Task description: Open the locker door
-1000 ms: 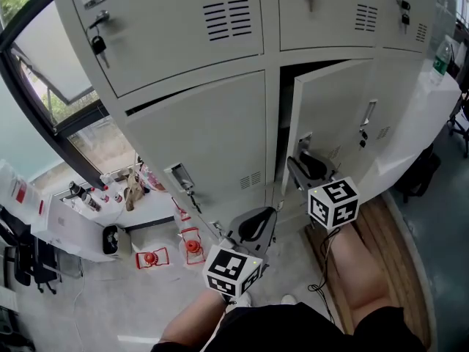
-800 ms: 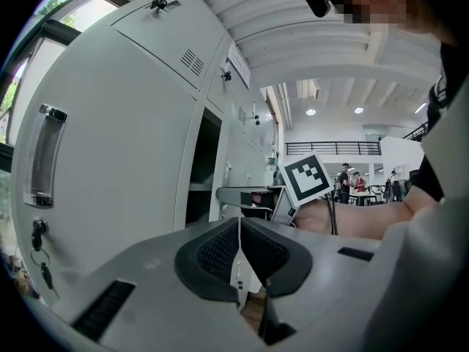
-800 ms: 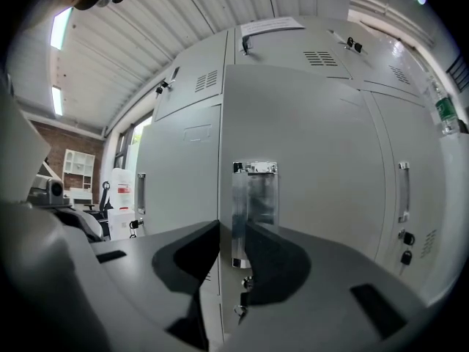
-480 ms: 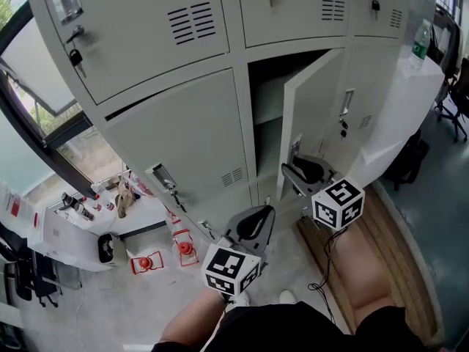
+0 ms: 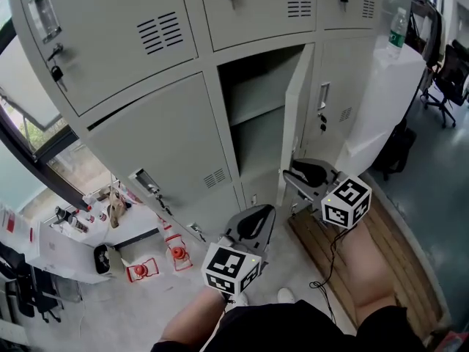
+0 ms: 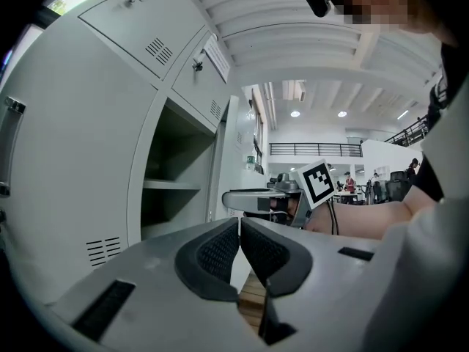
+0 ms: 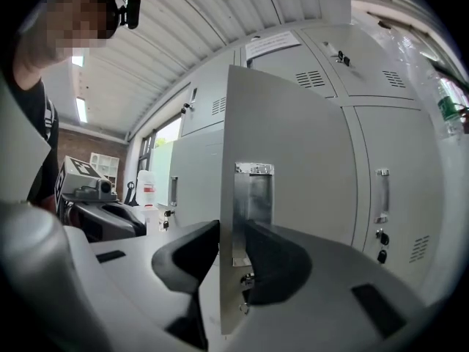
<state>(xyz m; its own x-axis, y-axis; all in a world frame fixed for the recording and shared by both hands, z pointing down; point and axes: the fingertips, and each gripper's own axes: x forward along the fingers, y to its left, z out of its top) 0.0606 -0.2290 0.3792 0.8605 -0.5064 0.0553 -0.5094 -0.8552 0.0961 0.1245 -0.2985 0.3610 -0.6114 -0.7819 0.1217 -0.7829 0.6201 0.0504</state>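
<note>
The grey locker door (image 5: pixel 294 112) stands swung out, edge-on to me, and its compartment (image 5: pixel 256 105) with one shelf shows behind it. My right gripper (image 5: pixel 293 176) is shut on the door's free edge low down. In the right gripper view the door (image 7: pixel 300 138) runs between the pads, with the metal handle plate (image 7: pixel 253 196) just above the right gripper (image 7: pixel 231 235). Its jaws have just been opening slightly, with the door edge still between them. My left gripper (image 5: pixel 254 222) hangs shut and empty in front of the lockers. The left gripper (image 6: pixel 239 222) shows its pads meeting.
Shut lockers with keys surround the open one (image 5: pixel 161 138). A wooden platform (image 5: pixel 381 229) lies on the floor to the right, under a white cabinet carrying a bottle (image 5: pixel 398 26). Red items (image 5: pixel 174 255) and clutter sit on the floor to the left, below a window.
The door has swung from barely ajar to wide open, baring the shelf inside. The right gripper moved with its edge to the right; the left gripper shifted slightly.
</note>
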